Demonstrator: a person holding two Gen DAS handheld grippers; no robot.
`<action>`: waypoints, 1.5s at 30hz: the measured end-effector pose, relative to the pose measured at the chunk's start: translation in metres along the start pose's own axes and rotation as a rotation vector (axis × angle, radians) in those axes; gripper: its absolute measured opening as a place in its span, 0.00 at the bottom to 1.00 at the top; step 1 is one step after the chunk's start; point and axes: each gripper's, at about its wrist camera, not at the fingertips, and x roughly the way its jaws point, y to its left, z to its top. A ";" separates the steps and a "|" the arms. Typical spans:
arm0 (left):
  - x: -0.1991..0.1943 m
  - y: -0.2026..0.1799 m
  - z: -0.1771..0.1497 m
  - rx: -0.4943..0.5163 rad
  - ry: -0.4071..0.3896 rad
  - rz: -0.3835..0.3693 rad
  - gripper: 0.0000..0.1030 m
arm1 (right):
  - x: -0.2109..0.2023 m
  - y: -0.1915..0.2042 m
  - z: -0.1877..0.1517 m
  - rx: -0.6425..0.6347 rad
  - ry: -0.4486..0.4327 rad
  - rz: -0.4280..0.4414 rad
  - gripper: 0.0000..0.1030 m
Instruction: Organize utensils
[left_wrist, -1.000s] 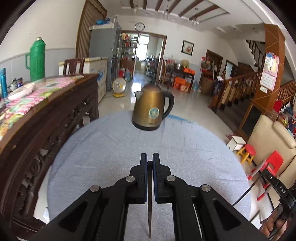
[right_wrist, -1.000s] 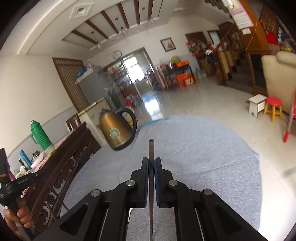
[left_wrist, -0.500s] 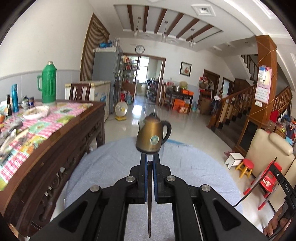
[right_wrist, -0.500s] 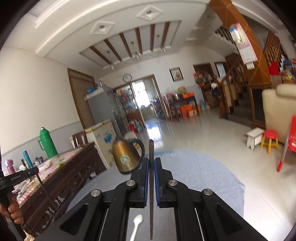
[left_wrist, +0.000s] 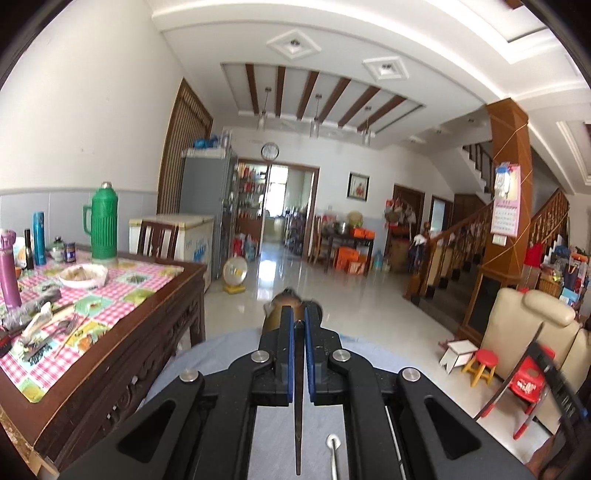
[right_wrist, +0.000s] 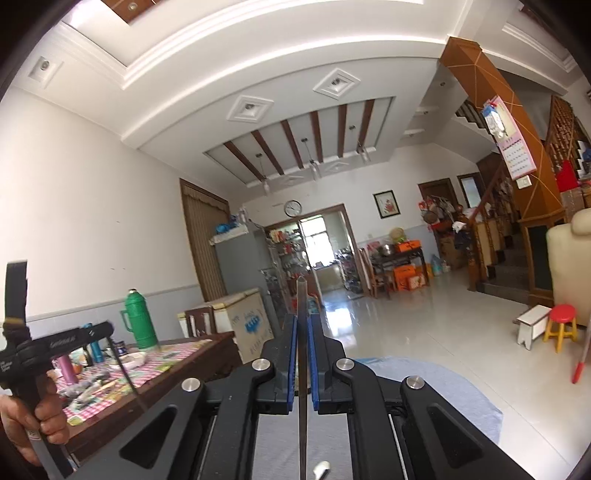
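My left gripper (left_wrist: 297, 314) is shut on a thin dark chopstick (left_wrist: 297, 424) that runs back between its blue pads. My right gripper (right_wrist: 301, 321) is shut on a second dark chopstick (right_wrist: 301, 295), whose tip pokes out past the fingertips. Both grippers hang high above the round table's grey cloth (left_wrist: 221, 354). A metal utensil handle (left_wrist: 334, 454) lies on the cloth below the left gripper, and a pale spoon end (right_wrist: 321, 469) shows below the right one. The brass kettle (left_wrist: 273, 314) is mostly hidden behind the left fingers.
A dark wooden side table (left_wrist: 140, 354) with a checkered cloth stands at the left, carrying a green thermos (left_wrist: 101, 221), a bowl and bottles. A cream armchair (left_wrist: 528, 328), red stools and stairs are at the right. A hand (right_wrist: 40, 413) holds the left gripper's grip.
Both grippers rose and tipped upward with their chopsticks still clamped. The tabletop dropped low in both views, and the kettle sank behind the left fingers.
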 end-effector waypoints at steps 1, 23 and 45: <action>-0.005 -0.004 0.002 -0.001 -0.013 -0.008 0.05 | -0.003 0.005 -0.001 -0.003 -0.001 0.011 0.06; 0.000 -0.054 -0.080 -0.026 0.099 -0.067 0.05 | 0.012 0.013 -0.110 0.000 0.185 -0.018 0.06; 0.010 -0.067 -0.129 0.030 0.221 0.036 0.05 | 0.001 -0.008 -0.141 0.054 0.266 -0.032 0.06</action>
